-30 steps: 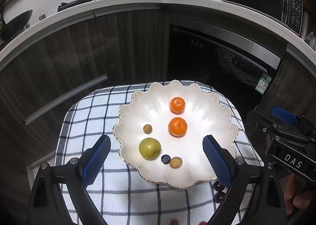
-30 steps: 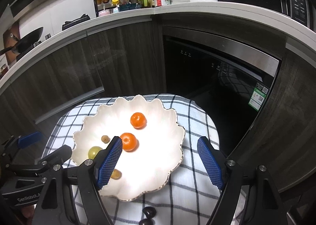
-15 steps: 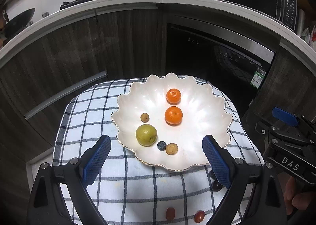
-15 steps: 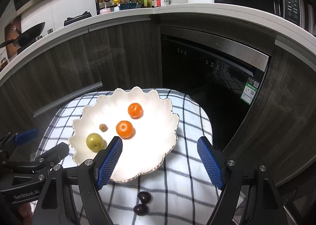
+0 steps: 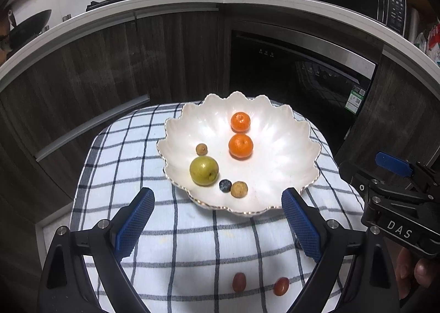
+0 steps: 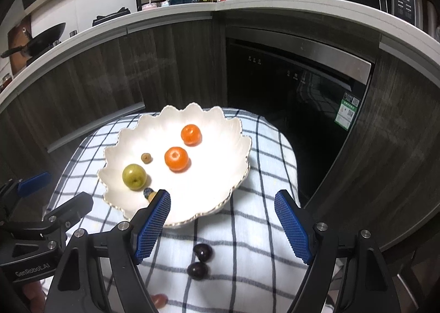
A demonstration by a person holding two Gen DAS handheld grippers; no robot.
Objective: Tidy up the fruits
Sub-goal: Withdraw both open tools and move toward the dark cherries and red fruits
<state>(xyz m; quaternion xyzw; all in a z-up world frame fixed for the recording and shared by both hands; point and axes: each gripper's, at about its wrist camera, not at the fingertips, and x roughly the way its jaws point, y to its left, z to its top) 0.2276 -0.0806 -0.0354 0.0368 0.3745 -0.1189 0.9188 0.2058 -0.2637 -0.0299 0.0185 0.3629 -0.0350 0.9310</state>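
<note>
While both grippers (image 5: 217, 219) (image 6: 221, 226) gape empty, two dark grapes (image 6: 200, 260), apparently, lie below the right one

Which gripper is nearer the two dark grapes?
Right. The dark grapes lie on the cloth between the open right gripper fingers. The left gripper is off to their left; its view doesn't show them.

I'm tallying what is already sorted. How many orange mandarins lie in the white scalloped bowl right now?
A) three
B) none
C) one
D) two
D: two mandarins sit in the white bowl, one behind the other, apart from the green fruit to their left.
</note>
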